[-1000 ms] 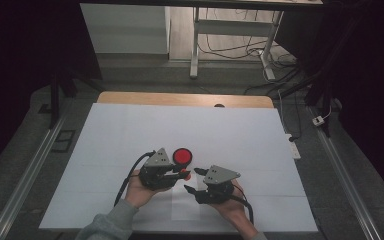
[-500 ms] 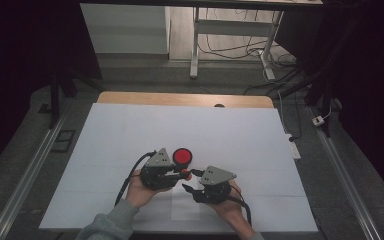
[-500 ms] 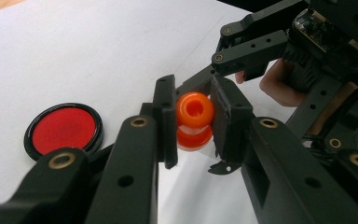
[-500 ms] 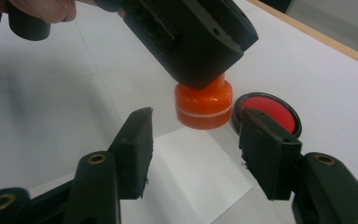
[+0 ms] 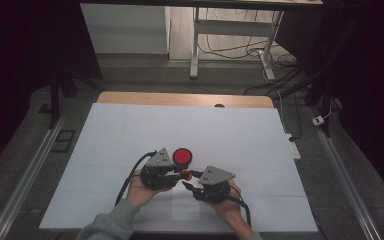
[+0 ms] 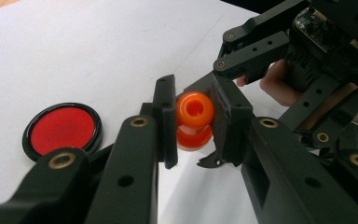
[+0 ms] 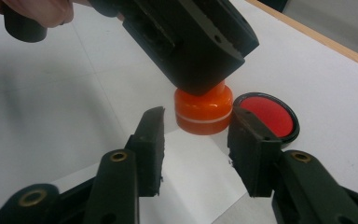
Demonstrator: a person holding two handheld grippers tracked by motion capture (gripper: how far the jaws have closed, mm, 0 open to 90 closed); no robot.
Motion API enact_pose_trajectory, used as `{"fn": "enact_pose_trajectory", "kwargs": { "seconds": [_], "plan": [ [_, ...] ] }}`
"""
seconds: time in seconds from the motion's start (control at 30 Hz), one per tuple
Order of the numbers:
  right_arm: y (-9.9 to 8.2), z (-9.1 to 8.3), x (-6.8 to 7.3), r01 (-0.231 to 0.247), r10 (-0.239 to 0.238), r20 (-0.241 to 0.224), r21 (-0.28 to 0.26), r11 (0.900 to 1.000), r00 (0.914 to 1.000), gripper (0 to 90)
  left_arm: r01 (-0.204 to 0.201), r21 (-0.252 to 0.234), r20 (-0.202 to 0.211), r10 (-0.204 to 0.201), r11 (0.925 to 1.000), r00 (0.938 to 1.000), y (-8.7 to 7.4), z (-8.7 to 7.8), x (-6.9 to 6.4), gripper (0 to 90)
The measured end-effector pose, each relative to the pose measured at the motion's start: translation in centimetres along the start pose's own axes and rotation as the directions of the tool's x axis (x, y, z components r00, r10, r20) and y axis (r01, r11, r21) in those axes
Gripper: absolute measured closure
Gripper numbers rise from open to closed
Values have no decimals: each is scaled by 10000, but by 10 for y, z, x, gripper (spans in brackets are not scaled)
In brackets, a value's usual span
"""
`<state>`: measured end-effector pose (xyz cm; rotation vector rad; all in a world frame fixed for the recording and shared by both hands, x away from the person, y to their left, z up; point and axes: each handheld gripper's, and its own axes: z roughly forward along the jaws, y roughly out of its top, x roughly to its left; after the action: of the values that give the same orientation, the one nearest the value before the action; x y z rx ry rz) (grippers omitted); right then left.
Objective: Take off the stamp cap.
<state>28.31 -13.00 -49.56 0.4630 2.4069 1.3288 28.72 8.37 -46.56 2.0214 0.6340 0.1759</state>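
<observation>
Dead centre sits the small glossy orange plastic piece (image 6: 195,120), a rounded upper part with a hole in its top over a wider orange base ringed by a pale band. It stands near the front middle of the white-covered table (image 5: 130,130), and the left gripper (image 6: 193,121) has it pinched: both black pads press the rounded upper part from either side, jaws closed on it. In the right gripper view the left gripper's black body comes down onto the top of the orange piece, whose banded base (image 7: 203,112) rests on the white surface.

The right gripper (image 7: 196,149) faces it low and level. Its jaws have just been closing, yet the two pads stand apart, just short of the base, with a gap on each side and nothing pressed between them.

Just beside the orange piece lies a flat round red disc with a black rim (image 6: 63,130), face up on the table. From the high view, both hands meet near the table's front edge, grippers tip to tip (image 5: 186,175), cables trailing back toward the sleeves.
</observation>
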Motion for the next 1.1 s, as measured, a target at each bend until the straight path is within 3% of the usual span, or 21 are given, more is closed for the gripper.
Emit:
{"fn": "enact_pose_trajectory", "kwargs": {
  "seconds": [0.3, 1.1],
  "plan": [
    [0, 0, 0, -25, 25, 80, 8, 10000, 10000, 632, -17, 47, -1, 17, 10000, 10000, 0, 1, -1, 721],
    [-2, 0, 4, 115, -114, 344, -24, 9999, 9993, 653, -30, -38, 137, 30, 10000, 9999, -3, 0, 1, 724]
  ]
}}
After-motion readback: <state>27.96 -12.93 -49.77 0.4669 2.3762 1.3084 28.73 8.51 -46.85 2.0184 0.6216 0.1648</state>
